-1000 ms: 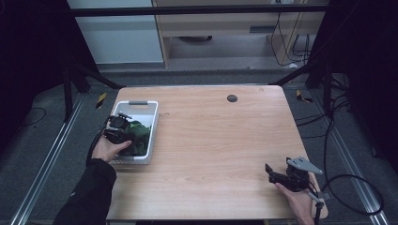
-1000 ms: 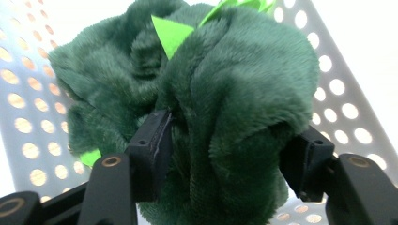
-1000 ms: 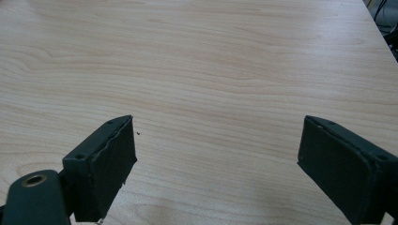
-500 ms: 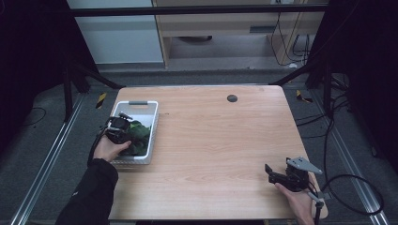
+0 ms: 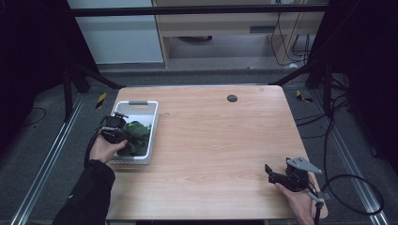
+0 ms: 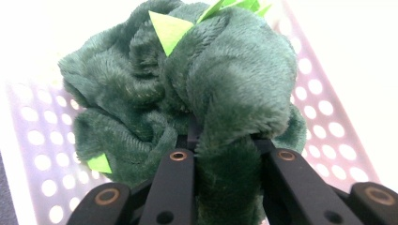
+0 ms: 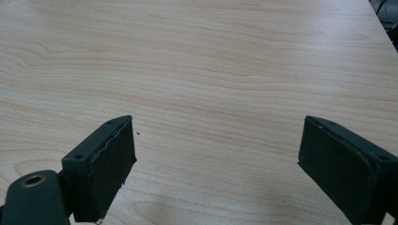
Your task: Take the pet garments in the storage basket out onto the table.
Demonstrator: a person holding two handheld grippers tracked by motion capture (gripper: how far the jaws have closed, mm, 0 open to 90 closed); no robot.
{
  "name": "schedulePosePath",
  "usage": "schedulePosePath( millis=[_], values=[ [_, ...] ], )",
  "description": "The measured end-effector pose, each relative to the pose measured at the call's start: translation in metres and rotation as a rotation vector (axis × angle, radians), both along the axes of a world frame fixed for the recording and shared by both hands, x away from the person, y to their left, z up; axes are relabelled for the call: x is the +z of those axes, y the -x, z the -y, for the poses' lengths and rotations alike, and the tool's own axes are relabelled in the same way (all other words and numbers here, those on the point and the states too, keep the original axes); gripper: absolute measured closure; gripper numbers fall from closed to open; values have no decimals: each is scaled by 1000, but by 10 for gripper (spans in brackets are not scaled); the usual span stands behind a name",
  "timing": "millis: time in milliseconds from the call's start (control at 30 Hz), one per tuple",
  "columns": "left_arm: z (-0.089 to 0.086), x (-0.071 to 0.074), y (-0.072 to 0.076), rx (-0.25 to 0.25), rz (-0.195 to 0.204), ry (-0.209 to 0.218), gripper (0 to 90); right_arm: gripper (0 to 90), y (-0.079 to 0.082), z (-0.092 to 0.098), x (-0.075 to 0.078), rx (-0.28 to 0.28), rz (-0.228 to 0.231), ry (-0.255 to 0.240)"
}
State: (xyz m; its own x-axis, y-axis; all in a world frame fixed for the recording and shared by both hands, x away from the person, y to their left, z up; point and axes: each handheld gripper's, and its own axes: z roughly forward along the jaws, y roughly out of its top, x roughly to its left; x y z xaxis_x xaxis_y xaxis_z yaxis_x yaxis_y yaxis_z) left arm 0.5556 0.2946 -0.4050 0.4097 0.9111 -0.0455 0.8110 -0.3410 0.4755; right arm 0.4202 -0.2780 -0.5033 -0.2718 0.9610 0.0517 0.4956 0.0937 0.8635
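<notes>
A dark green plush toy (image 6: 211,84) with light green felt tips lies crumpled in a white perforated basket (image 5: 141,105) at the table's left. My left gripper (image 5: 115,129) reaches into the basket from its left side. Its jaws have just been closing, and a thick fold of the plush (image 5: 136,136) is squeezed between them. In the left gripper view the fold bulges up from the left gripper (image 6: 225,145), with the basket's holed wall (image 6: 328,117) behind. My right gripper (image 5: 274,173) rests low at the table's front right. In its own view the right gripper (image 7: 216,159) stands wide open over bare wood.
The wooden table (image 5: 211,140) has a small dark round cap (image 5: 232,98) near its far edge. A cable (image 5: 347,187) trails off the right gripper past the table's right edge. Black frame struts stand at both far corners.
My left hand has shifted slightly at the basket's left side, staying on the plush toy. The right hand and its gripper have not moved.
</notes>
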Motion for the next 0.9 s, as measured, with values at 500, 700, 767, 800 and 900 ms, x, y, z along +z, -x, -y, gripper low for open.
schedulePosePath(
  millis=[500,700,767,800,900],
  values=[
    [-1,35,19,-25,87,15,787,111,0,0,-1,1,-2,6],
    [-2,46,24,-33,114,19,789,111,0,0,-1,1,-2,8],
    [-3,50,26,-37,119,17,789,111,-1,0,-1,1,-2,9],
    [-3,52,26,-35,123,19,790,111,-1,0,-1,1,-2,8],
    [-5,58,28,-36,132,18,790,111,0,0,-1,2,-3,9]
  ],
)
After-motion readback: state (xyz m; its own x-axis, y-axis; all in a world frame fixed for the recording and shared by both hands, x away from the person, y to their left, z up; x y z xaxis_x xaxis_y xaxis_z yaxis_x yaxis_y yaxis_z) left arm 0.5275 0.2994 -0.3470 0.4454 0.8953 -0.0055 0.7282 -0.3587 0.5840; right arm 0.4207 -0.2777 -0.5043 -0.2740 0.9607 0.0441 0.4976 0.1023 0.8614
